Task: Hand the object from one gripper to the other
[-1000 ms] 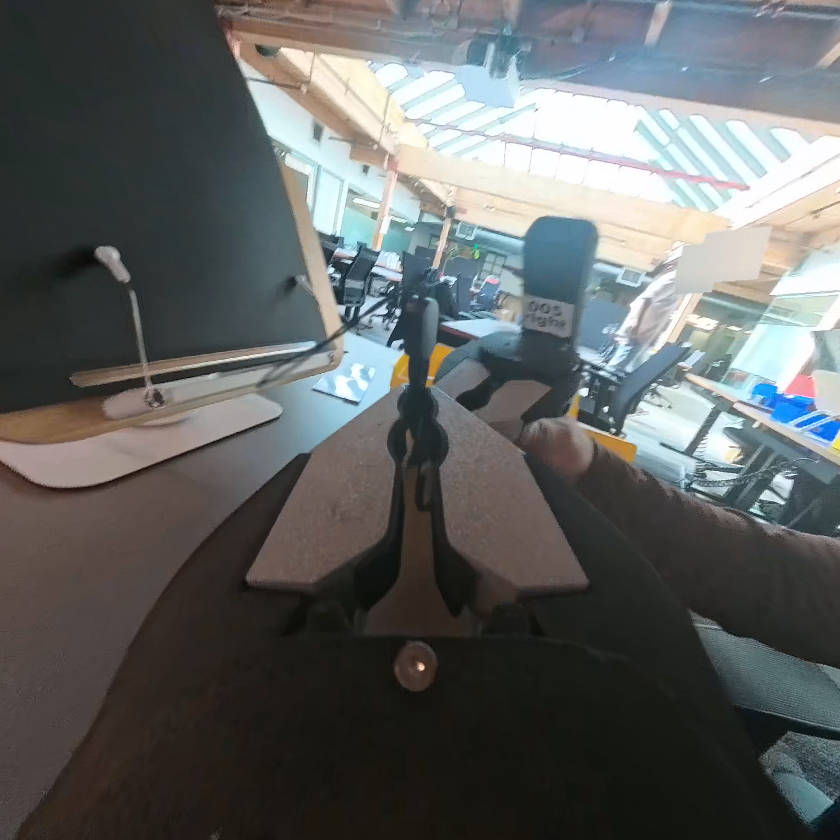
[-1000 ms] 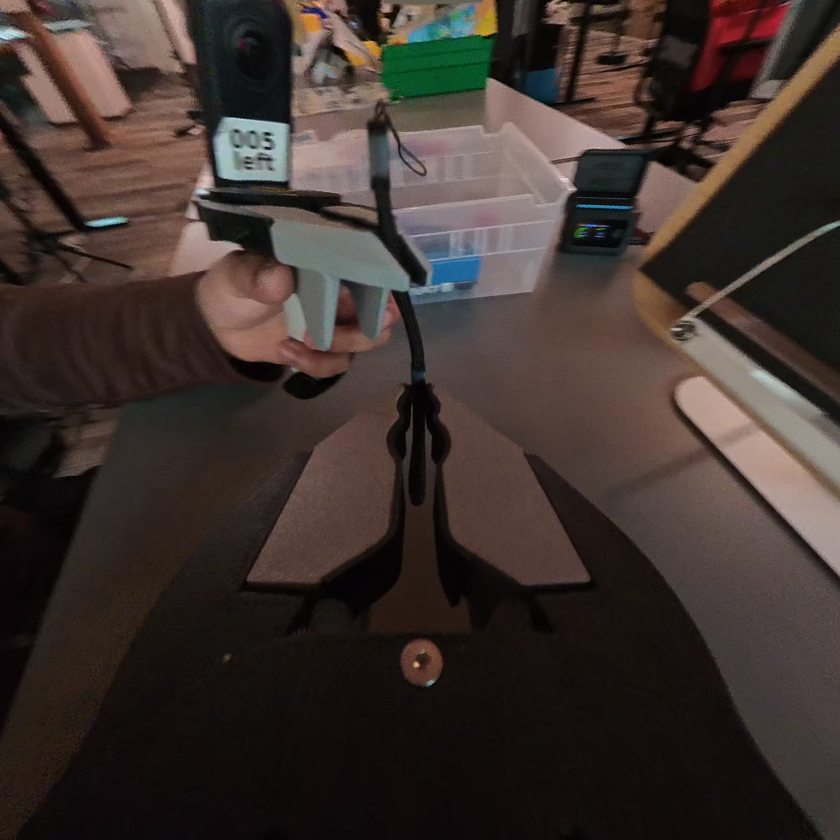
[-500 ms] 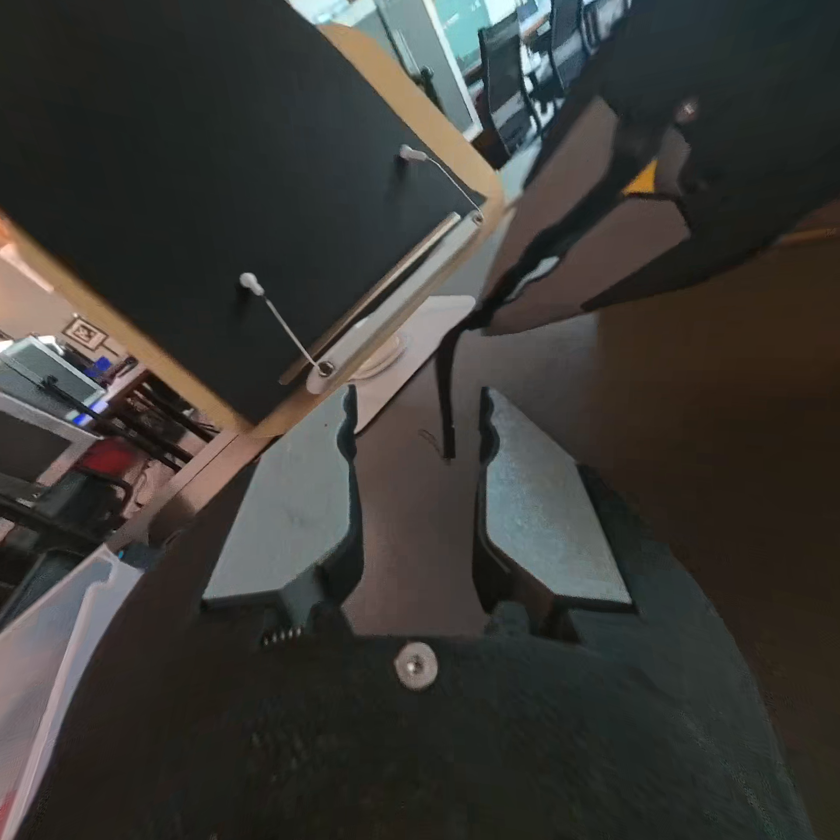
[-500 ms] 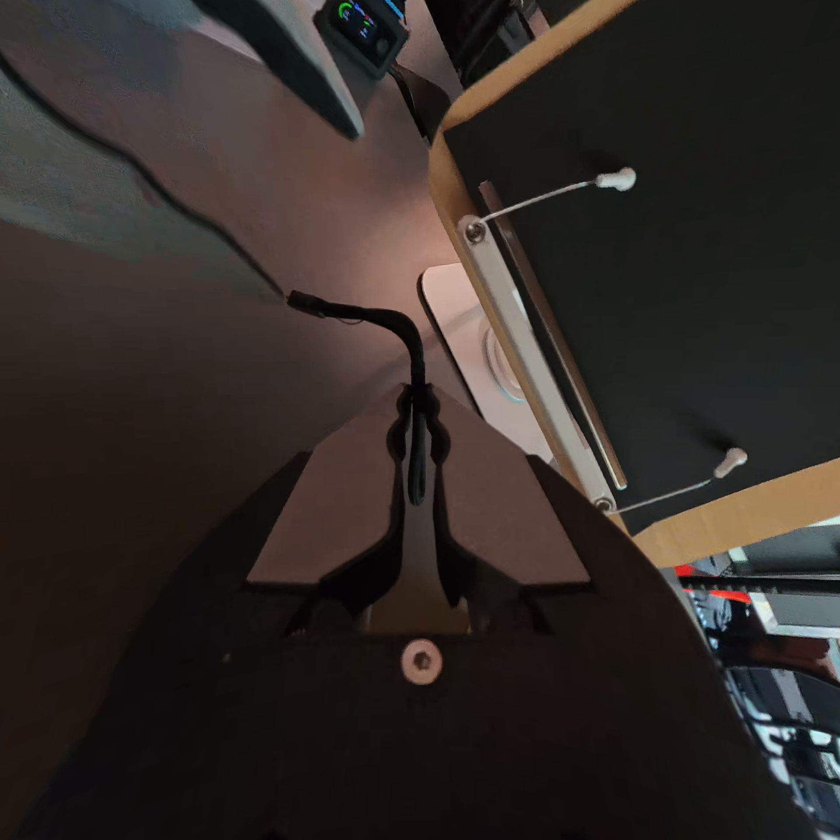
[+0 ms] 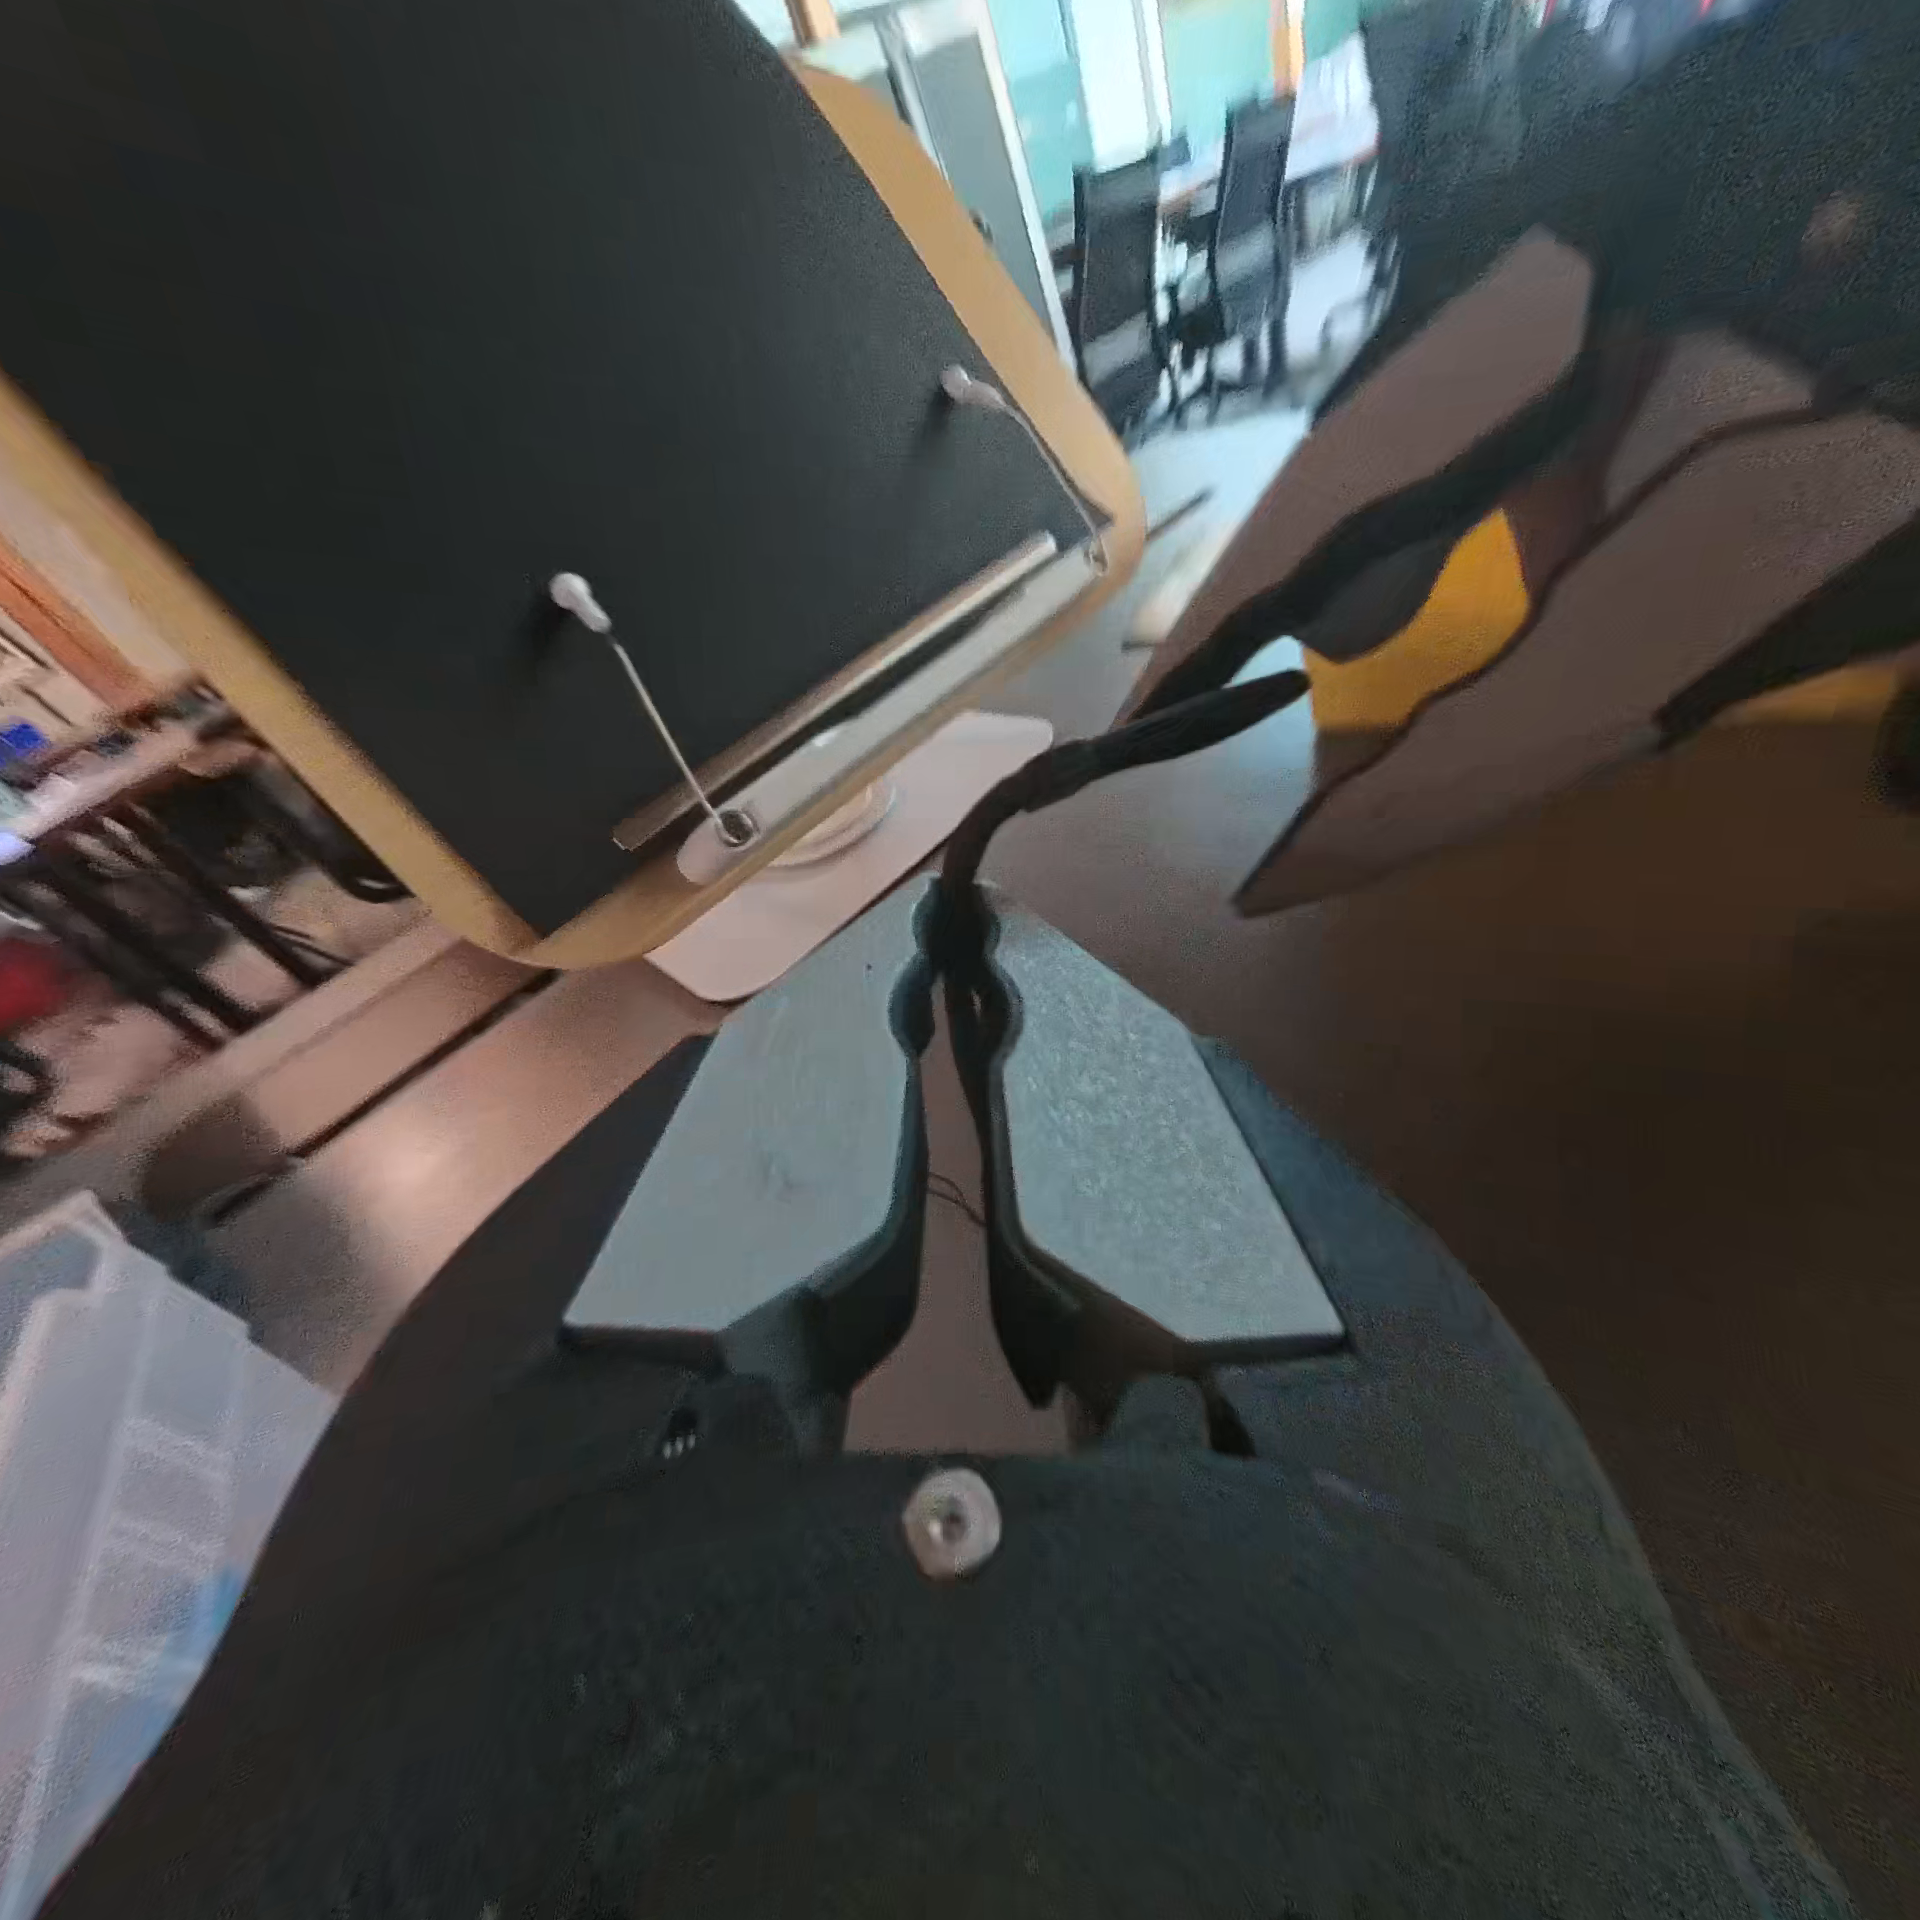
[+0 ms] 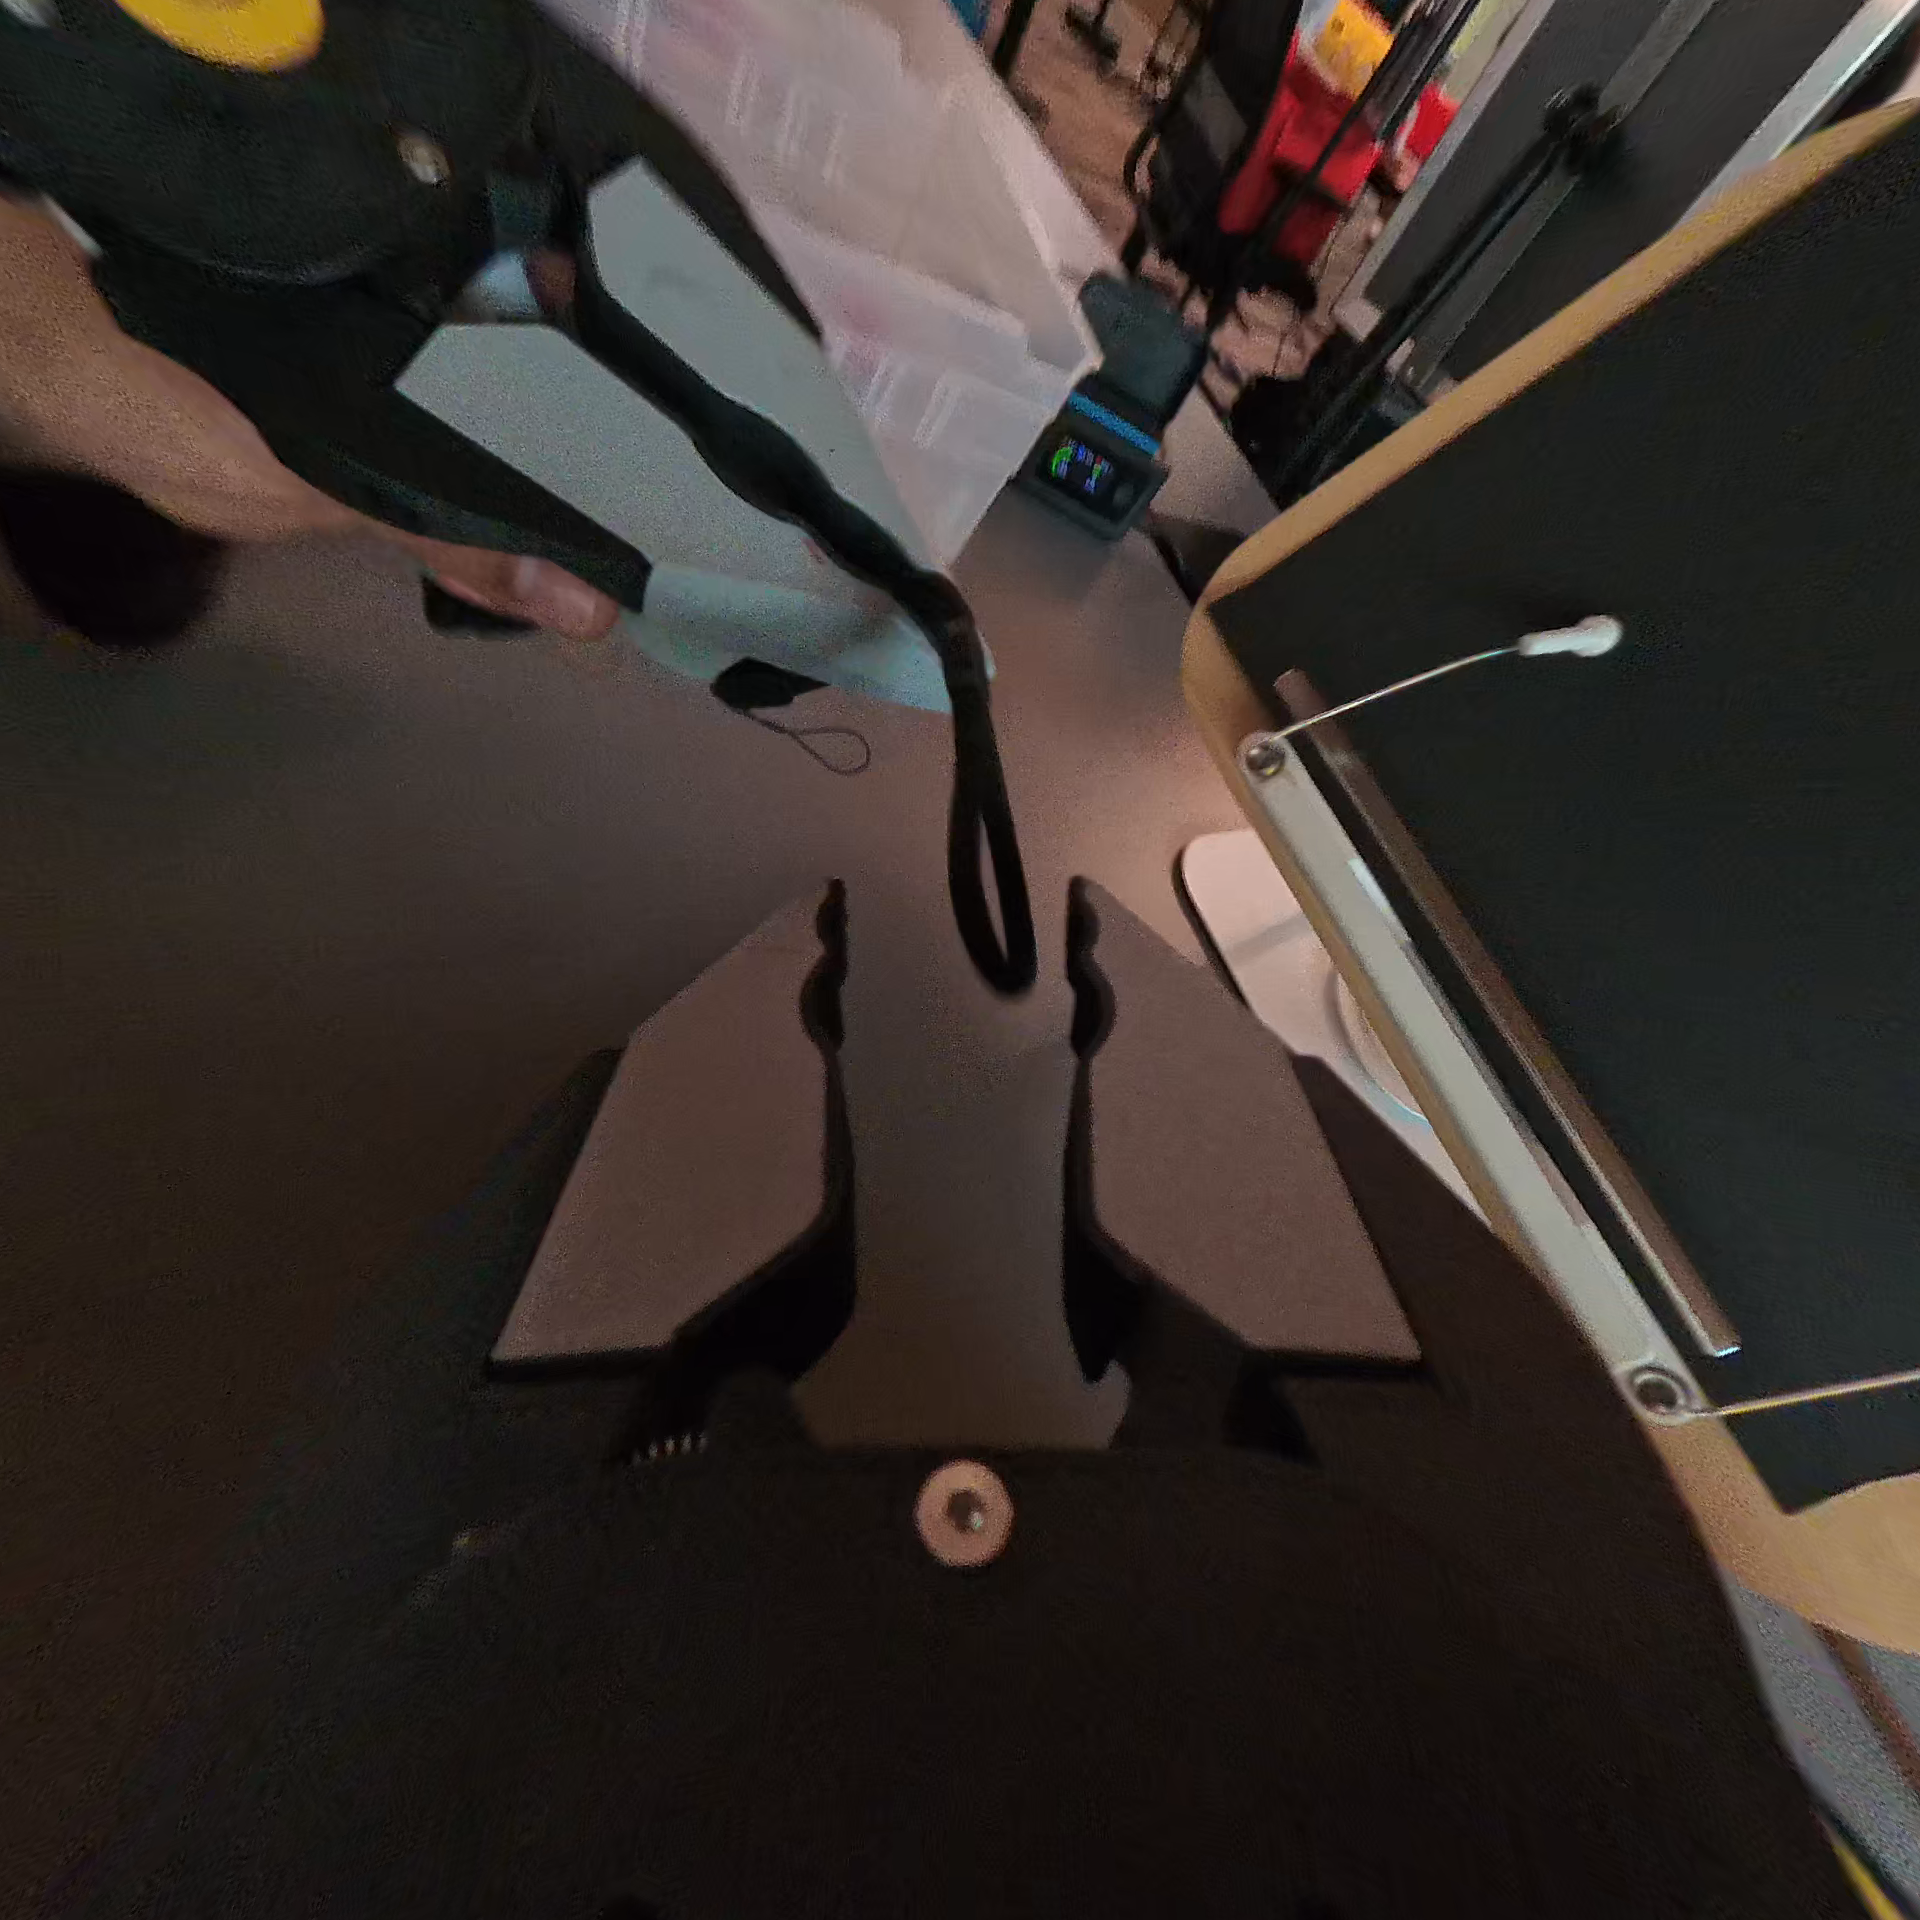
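The object is a black strap [image 5: 1091, 769] with a loop at one end. My left gripper [image 5: 956, 914] is shut on it, and the strap runs up and to the right from the fingertips. My right gripper [image 5: 1184, 810] shows at the upper right of the left wrist view, with its jaws apart around the strap's free end. In the right wrist view my right gripper [image 6: 954, 899] is open. The strap's loop [image 6: 987, 831] hangs between its fingertips, touching neither that I can tell. The left gripper [image 6: 914, 623], in a hand, holds the strap's upper part.
A black board with a wooden rim [image 5: 623, 416] stands tilted on a white base [image 5: 831, 914], close on the far side; it also shows in the right wrist view [image 6: 1662, 831]. A clear plastic bin [image 6: 914, 312] and a small device with a lit screen [image 6: 1101, 468] sit on the brown table [image 6: 416, 883]. Tip to tip, the grippers are about 4 cm apart.
Half a second ago my right gripper was shut on the strap and my left was open. Now my left is shut on it and my right has opened.
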